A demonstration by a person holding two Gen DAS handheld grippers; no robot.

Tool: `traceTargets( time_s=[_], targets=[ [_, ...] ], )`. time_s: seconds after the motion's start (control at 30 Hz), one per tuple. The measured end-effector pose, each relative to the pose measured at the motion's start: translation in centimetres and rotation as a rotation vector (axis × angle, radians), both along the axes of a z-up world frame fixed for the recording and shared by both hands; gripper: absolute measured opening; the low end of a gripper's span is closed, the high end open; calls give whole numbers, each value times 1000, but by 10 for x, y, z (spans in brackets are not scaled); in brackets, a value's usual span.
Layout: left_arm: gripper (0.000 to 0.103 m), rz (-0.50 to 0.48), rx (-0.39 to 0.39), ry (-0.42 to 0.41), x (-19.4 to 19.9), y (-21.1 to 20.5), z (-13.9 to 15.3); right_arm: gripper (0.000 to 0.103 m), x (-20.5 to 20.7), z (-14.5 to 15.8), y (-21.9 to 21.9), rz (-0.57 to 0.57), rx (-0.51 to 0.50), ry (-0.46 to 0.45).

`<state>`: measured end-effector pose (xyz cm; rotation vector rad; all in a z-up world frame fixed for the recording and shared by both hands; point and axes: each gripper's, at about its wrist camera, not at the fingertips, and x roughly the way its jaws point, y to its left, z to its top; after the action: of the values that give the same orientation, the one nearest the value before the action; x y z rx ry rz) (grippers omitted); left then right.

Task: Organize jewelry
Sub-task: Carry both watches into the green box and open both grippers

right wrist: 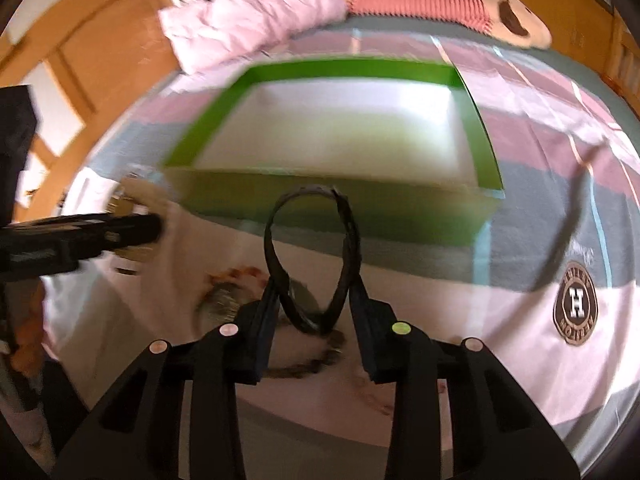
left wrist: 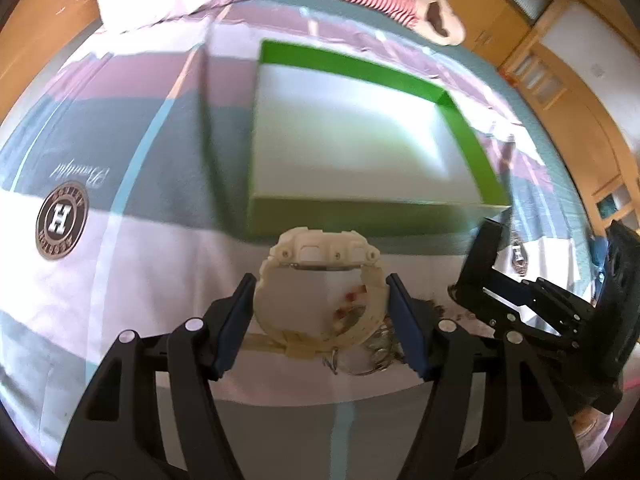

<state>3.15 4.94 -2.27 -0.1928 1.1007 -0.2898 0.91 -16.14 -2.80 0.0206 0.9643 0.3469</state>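
Note:
My left gripper (left wrist: pixel 321 312) is shut on a cream plastic watch (left wrist: pixel 320 254) and holds it above the bedspread, just short of the near wall of a green box (left wrist: pixel 360 216) with a white inside. My right gripper (right wrist: pixel 314 300) is shut on a black looped strap (right wrist: pixel 312 216) and holds it up in front of the same green box (right wrist: pixel 340 208). A small heap of jewelry (right wrist: pixel 228 292) lies on the cloth under and left of the right gripper. Silver rings or chain (left wrist: pixel 372 354) lie under the left gripper. The right gripper (left wrist: pixel 560 304) also shows in the left wrist view.
Everything rests on a striped bedspread (left wrist: pixel 100 280) with a round H logo (left wrist: pixel 60 220). A pink pillow (right wrist: pixel 256 12) and a striped plush toy (right wrist: pixel 424 0) lie at the far edge. Wooden cabinets (left wrist: pixel 560 80) stand behind. The left gripper (right wrist: pixel 80 232) reaches in from the left.

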Motion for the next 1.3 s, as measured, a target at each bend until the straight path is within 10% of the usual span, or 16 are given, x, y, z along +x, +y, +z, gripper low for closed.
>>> traceTargets(
  time_s=[0.63, 0.87, 1.17, 1.3],
  targets=[
    [66, 123, 5, -95, 91, 2, 6, 37, 94, -4, -32, -211, 17, -37],
    [74, 96, -11, -97, 84, 1, 9, 68, 73, 21, -41, -214, 30, -85],
    [76, -19, 14, 21, 20, -12, -2, 68, 15, 3, -69, -191, -65, 105],
    [76, -49, 55, 102, -3, -20, -33, 44, 3, -24, -90, -246, -65, 232]
  ],
)
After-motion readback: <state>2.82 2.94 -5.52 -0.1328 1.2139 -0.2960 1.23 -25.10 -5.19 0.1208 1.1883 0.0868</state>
